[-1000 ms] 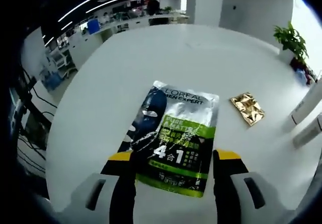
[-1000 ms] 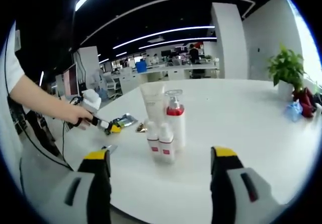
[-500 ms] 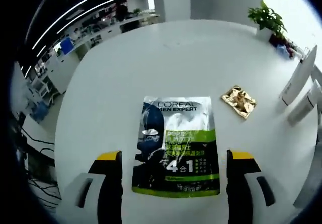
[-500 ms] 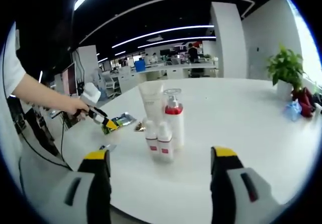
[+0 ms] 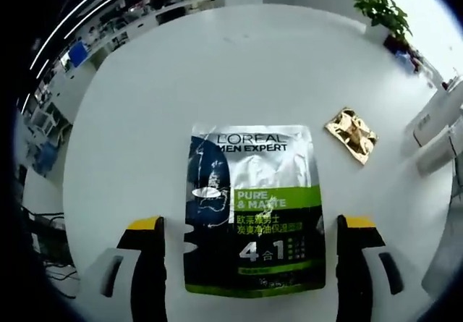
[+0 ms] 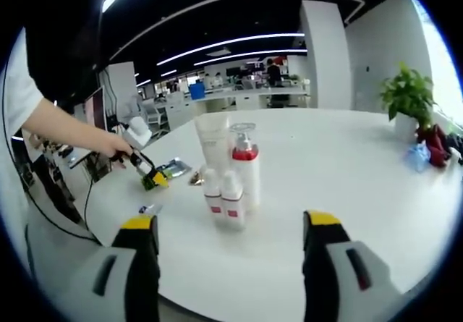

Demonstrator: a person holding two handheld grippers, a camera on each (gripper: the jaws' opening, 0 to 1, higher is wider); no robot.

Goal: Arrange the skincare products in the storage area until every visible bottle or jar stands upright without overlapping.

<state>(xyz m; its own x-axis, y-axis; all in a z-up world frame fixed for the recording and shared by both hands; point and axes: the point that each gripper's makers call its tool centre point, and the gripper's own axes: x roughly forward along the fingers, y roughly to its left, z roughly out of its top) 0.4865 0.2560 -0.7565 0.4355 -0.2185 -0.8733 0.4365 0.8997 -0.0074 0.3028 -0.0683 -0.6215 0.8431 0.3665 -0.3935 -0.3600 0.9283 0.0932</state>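
Hovering over the round white desk [image 5: 217, 54], my left claw [image 5: 255, 264] stands wide open with nothing in its grip, its yellow-tipped jaws either side of a flat silver, black and green face-mask sachet [image 5: 252, 206] that lies on the desk printed side up. Just beyond the sachet's far right corner lies a small crinkled gold foil packet [image 5: 351, 134], apart from it. In the right gripper view my right claw [image 6: 230, 253] is also wide open and empty, held near the desk edge and pointing at a tight upright cluster: a tall white squeeze tube [image 6: 214, 142] standing on its cap, a clear pump bottle with a red collar [image 6: 245, 164] beside it, and two small white bottles with red bands [image 6: 224, 197] in front, all close together, whether touching I cannot tell. To the left, my hand [image 6: 114, 145] holds the left claw above the sachet. A green potted plant [image 6: 409, 101] stands on the far right of the desk.
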